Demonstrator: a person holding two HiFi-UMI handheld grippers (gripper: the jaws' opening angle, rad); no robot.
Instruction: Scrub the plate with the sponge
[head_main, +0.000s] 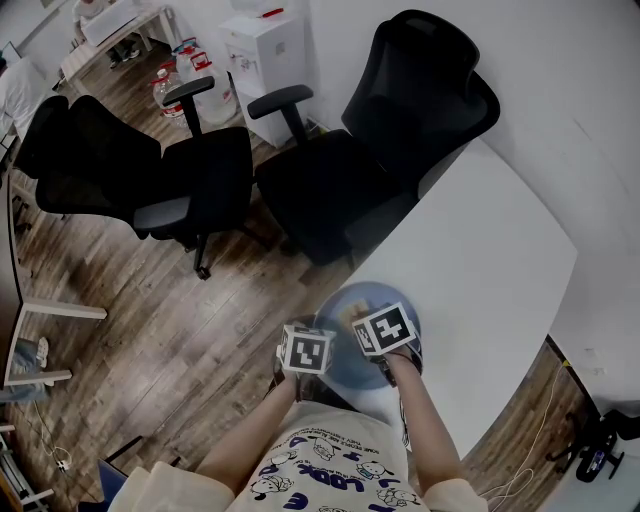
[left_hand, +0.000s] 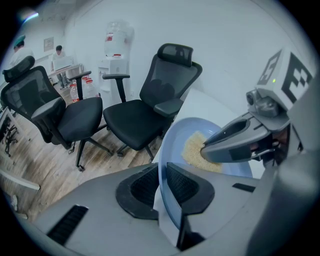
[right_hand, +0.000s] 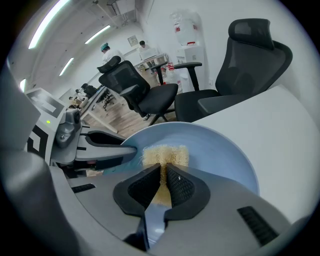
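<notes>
A pale blue plate (head_main: 345, 300) is held tilted over the near corner of the white table (head_main: 480, 260). My left gripper (left_hand: 161, 186) is shut on the plate's rim (left_hand: 162, 175), which runs between its two black pads. My right gripper (right_hand: 163, 184) is shut on a yellow fibrous sponge (right_hand: 162, 155) and presses it flat on the plate's (right_hand: 220, 150) inner face. In the left gripper view the sponge (left_hand: 192, 150) lies on the plate under the right gripper's grey fingers (left_hand: 235, 140). In the head view both marker cubes hide the jaws.
Two black office chairs (head_main: 390, 130) (head_main: 140, 180) stand beyond the table's edge on a wooden floor. A water dispenser (head_main: 265, 55) and bottles are by the far wall. People sit at desks far off in the right gripper view.
</notes>
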